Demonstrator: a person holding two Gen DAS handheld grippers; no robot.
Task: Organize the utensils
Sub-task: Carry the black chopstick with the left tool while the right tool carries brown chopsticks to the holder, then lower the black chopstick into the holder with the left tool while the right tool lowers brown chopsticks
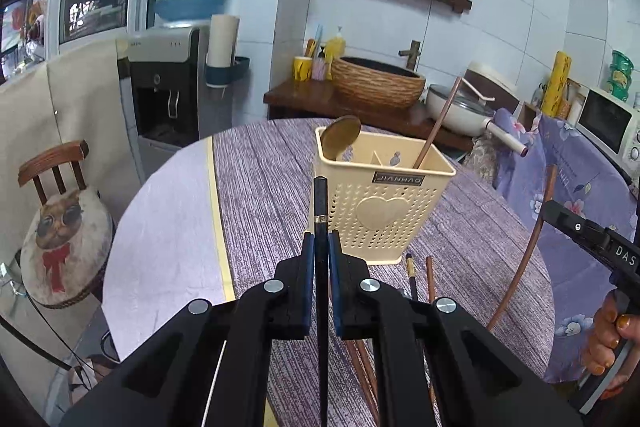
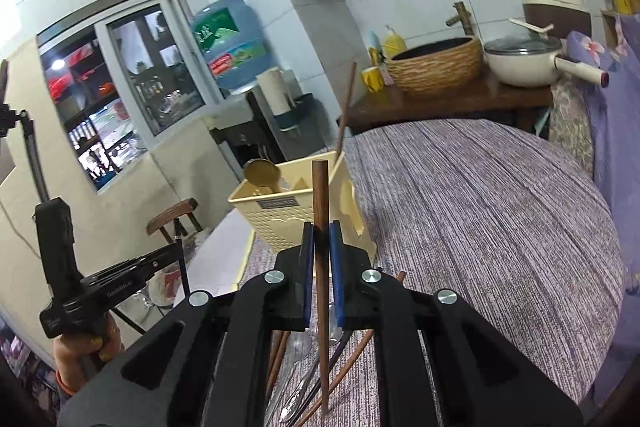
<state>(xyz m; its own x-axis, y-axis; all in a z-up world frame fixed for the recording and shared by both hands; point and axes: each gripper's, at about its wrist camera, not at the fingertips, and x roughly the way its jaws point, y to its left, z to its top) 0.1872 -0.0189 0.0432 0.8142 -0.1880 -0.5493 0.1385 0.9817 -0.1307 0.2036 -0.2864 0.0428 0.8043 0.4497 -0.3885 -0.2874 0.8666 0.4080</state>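
Left wrist view: left gripper (image 1: 321, 247) jaws nearly closed on black chopstick (image 1: 320, 203), tip pointing up, just in front of cream utensil holder (image 1: 380, 211) on desk (image 1: 256, 187). Already in holder: wooden spoon (image 1: 340, 137), one brown chopstick (image 1: 436, 125). Right gripper (image 1: 588, 231) at right edge, carrying brown chopstick (image 1: 532, 247). Loose chopsticks (image 1: 420, 277) lying on desk beside holder.

Right wrist view: right gripper (image 2: 321, 247) jaws clamped narrow on brown chopstick (image 2: 321, 227), upright, close to holder (image 2: 288, 215). Below jaws, pile left on desk: metal spoon (image 2: 298, 367), more chopsticks (image 2: 352, 359). Left gripper (image 2: 160, 259) off left, gripping black chopstick.

Judged partly done: two items stowed, two in hand, several left to sort.
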